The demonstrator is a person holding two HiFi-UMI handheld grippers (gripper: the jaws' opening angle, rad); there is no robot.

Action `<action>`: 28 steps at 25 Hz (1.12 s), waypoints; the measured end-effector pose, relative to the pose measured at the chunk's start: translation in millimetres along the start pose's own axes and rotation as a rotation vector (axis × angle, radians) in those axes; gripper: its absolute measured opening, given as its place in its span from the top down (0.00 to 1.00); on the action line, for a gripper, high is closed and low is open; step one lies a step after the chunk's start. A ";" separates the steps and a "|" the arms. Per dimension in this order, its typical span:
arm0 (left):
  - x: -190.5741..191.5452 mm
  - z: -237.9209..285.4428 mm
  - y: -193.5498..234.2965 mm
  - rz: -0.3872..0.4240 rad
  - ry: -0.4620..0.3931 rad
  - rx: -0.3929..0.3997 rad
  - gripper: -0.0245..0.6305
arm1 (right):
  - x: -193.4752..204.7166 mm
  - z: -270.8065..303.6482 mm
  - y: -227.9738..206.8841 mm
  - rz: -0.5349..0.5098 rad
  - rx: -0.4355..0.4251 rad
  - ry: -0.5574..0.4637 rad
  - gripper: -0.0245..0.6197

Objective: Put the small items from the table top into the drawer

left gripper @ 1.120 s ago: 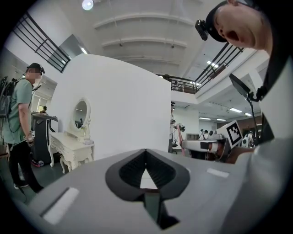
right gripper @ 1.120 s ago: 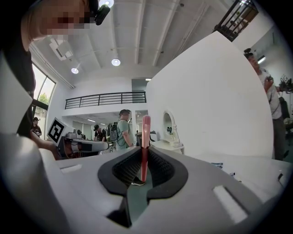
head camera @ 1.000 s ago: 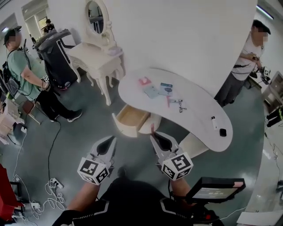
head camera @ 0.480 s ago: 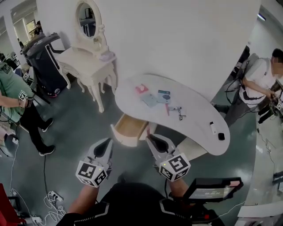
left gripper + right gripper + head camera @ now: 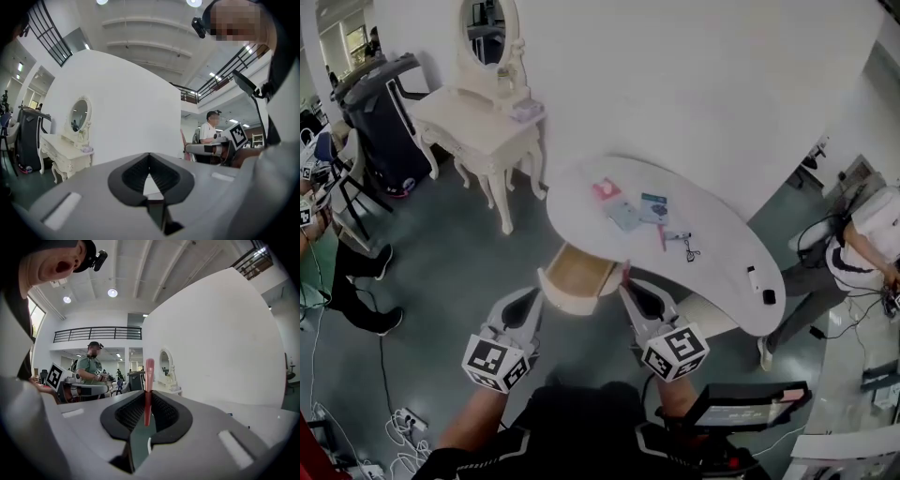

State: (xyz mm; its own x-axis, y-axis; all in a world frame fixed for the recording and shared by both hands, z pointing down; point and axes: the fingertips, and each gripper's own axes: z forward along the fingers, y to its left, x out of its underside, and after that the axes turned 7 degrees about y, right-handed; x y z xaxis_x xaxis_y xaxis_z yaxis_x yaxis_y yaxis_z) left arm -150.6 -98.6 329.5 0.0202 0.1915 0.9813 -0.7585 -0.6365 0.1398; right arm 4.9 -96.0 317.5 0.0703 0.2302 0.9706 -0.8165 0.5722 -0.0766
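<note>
1. The right hand-held gripper (image 5: 148,397) is seen narrowly closed on a thin red stick-shaped item (image 5: 149,373), which is clamped upright between the pads and juts past the tips.
2. In the head view, that gripper (image 5: 628,287) is held just beside the right end of the open drawer (image 5: 577,274), with the red item (image 5: 625,273) at its tip.
3. The left hand-held gripper (image 5: 149,155) is seen with its tips together and nothing between them; it (image 5: 532,300) is held below the drawer's left corner.
4. On the white curved bench (image 5: 722,234), small items are left: a pink piece (image 5: 605,190), a grey card (image 5: 623,217), a blue packet (image 5: 653,208), a red pen (image 5: 661,235) and a black object (image 5: 769,296) near the right end.
</note>
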 end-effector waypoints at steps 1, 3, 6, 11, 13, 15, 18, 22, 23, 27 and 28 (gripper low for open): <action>0.5 2.9 3.6 -0.005 0.003 0.001 0.96 | 0.6 4.0 -0.8 0.004 -0.001 0.006 0.89; 2.2 9.0 8.9 -0.021 0.008 0.001 0.96 | 1.8 10.4 -3.1 0.001 -0.006 0.021 0.89; 3.7 24.6 17.0 -0.023 0.016 -0.006 0.96 | 1.2 21.6 -14.3 -0.004 -0.015 0.027 0.89; -2.2 55.0 24.2 -0.024 0.029 -0.048 0.96 | -5.6 40.7 -38.2 -0.007 -0.069 0.015 0.89; -4.2 63.8 22.9 -0.028 0.033 -0.065 0.96 | -12.5 42.9 -46.0 -0.024 -0.088 0.009 0.89; -6.7 74.1 24.3 -0.024 0.036 -0.087 0.96 | -18.5 46.4 -55.9 -0.037 -0.106 0.002 0.89; -8.7 93.4 25.5 -0.024 0.039 -0.103 0.96 | -21.3 53.0 -76.6 -0.036 -0.118 -0.006 0.89; -9.1 113.6 22.9 -0.027 0.044 -0.114 0.96 | -20.3 58.9 -101.3 -0.021 -0.126 -0.004 0.89; -10.5 118.4 23.2 -0.026 0.043 -0.118 0.96 | -20.8 60.7 -106.4 -0.020 -0.129 -0.003 0.89; -16.7 139.3 22.3 -0.013 0.039 -0.127 0.96 | -20.6 68.1 -124.7 -0.018 -0.148 0.002 0.89; -17.1 144.1 21.6 -0.010 0.041 -0.127 0.96 | -19.6 70.5 -128.6 -0.018 -0.154 0.005 0.89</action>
State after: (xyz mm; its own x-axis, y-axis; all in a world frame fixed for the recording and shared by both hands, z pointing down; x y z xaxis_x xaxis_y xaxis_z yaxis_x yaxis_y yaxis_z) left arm -73.5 -223.3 334.8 0.0030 0.2293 0.9733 -0.8351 -0.5349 0.1286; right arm 68.2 -229.6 324.4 0.0876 0.2228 0.9709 -0.7178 0.6899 -0.0935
